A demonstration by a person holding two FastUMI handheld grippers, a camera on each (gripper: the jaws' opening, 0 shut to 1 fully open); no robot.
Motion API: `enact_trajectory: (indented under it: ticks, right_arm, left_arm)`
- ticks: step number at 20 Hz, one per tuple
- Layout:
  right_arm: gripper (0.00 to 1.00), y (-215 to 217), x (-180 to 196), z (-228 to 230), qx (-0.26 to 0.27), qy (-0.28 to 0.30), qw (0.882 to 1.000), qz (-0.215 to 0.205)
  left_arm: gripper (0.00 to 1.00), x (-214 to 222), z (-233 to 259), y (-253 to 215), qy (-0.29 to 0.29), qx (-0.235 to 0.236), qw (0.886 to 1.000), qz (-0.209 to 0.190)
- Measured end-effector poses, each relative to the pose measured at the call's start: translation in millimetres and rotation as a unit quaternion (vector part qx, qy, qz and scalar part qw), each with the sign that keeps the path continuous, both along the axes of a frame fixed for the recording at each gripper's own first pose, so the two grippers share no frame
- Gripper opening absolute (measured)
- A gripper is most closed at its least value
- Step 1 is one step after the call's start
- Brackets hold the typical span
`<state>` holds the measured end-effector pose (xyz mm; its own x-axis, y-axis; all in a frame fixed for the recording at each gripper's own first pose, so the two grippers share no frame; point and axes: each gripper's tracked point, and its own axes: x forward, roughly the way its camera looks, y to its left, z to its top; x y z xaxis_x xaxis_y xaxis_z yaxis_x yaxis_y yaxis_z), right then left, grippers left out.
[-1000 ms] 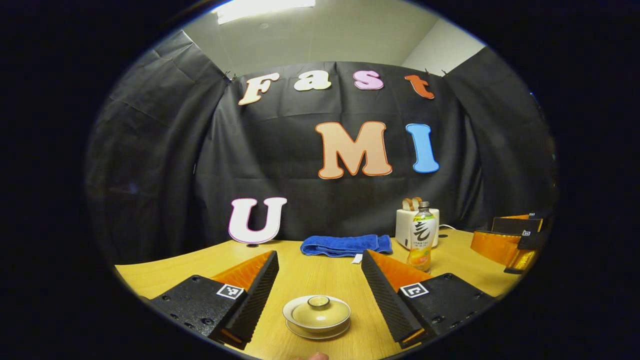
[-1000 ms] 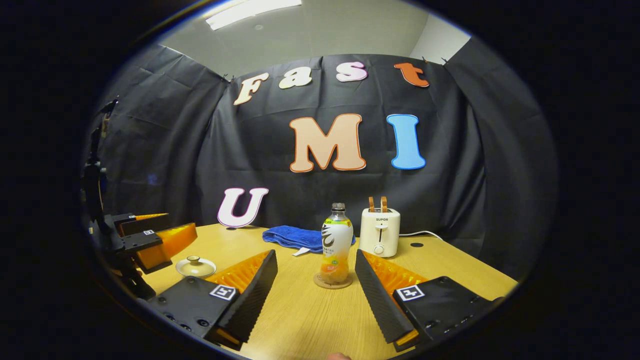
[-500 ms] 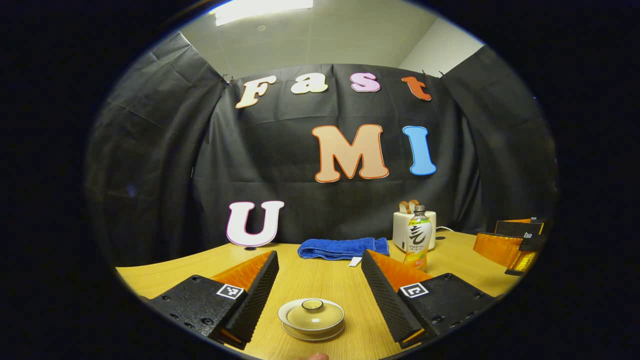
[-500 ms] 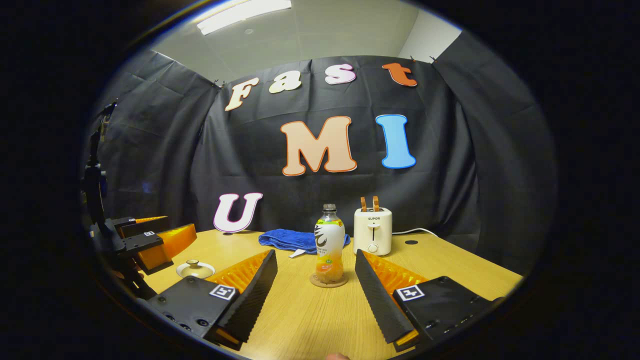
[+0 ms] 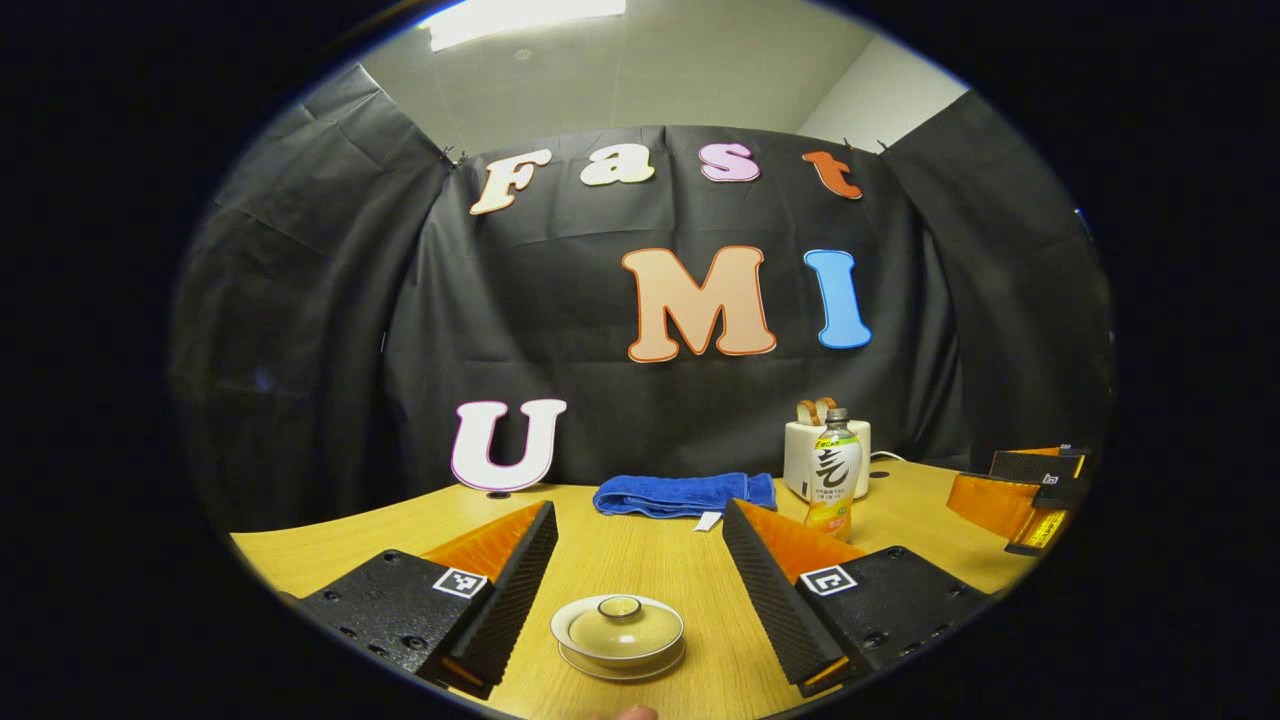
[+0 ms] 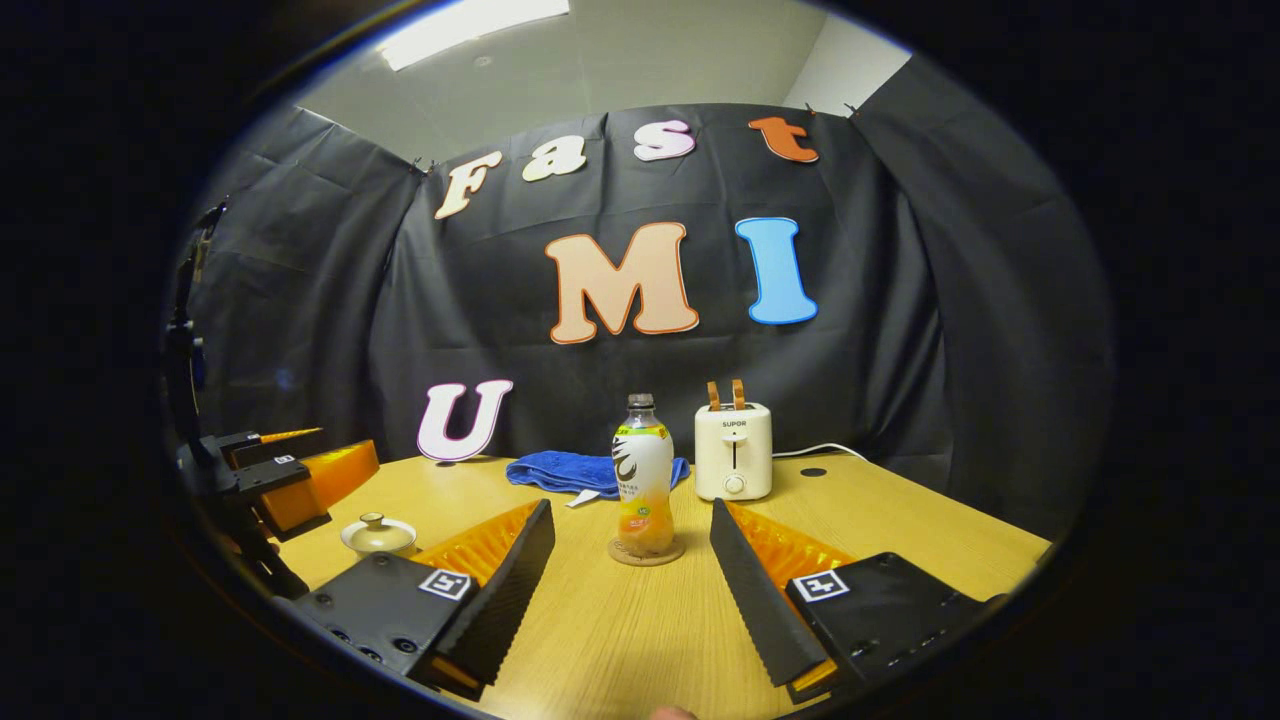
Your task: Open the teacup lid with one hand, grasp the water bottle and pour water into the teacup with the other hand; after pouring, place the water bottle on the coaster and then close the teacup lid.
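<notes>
**Both grippers wide apart, cup and bottle waiting on the table**

A blue towel (image 6: 585, 471) lies folded at the back of the wooden table (image 6: 900, 540); it looks soft and fuzzy; beside it stands a small white toaster (image 6: 733, 452) with two brown slices poking out of the top; a thin white cord runs from the toaster to the black cloth wall.

The water bottle (image 6: 642, 478) stands upright on a round flat coaster (image 6: 647, 552), in front of the towel and just left of the toaster in the right gripper view; the bottle is clear plastic with a white wrap and orange drink low inside; no cap shows on its neck; nothing stands between it and the right gripper (image 6: 632, 590).

The teacup (image 5: 618, 637) is small, round and pale, with a smooth shine; it sits on a little saucer; its lid (image 5: 619, 618) is on, with a round knob on top; it rests on the table between the fingers of the left gripper (image 5: 636, 592), near their tips, touching neither.

The left gripper is spread wide and holds nothing; the right gripper is spread wide too and holds nothing; the fingers have ridged faces like little teeth; in the right gripper view the left gripper shows far to the left, next to the teacup (image 6: 378, 535).
</notes>
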<state>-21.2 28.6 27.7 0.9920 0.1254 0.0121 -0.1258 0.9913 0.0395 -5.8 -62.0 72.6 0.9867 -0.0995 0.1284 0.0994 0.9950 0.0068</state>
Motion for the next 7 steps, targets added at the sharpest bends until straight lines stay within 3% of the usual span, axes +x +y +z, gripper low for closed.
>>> enact_trajectory:
  ticks: [1,2,3,4,7]
  right_arm:
    - [1.00,-0.6,1.0,0.0,0.000,0.000,1.000,0.000]
    - [0.94,-0.9,1.2,-1.0,0.001,0.001,1.000,-0.001]
    - [0.99,-0.6,0.1,-0.9,0.002,0.000,1.000,-0.001]
    - [0.94,-1.2,0.8,-0.4,0.003,0.000,1.000,-0.001]
    - [0.99,-2.2,1.4,-2.1,0.002,0.000,1.000,-0.002]
  left_arm:
    - [0.96,-0.3,1.3,0.0,-0.001,0.000,1.000,0.000]
    - [0.97,-0.2,0.7,0.2,-0.001,0.000,1.000,0.001]
    - [0.97,-0.1,2.0,0.9,-0.003,0.001,1.000,0.001]
    - [0.97,-0.7,2.7,0.6,-0.004,0.002,1.000,0.002]
    - [0.96,-1.3,4.8,-0.2,-0.008,0.002,1.000,0.002]
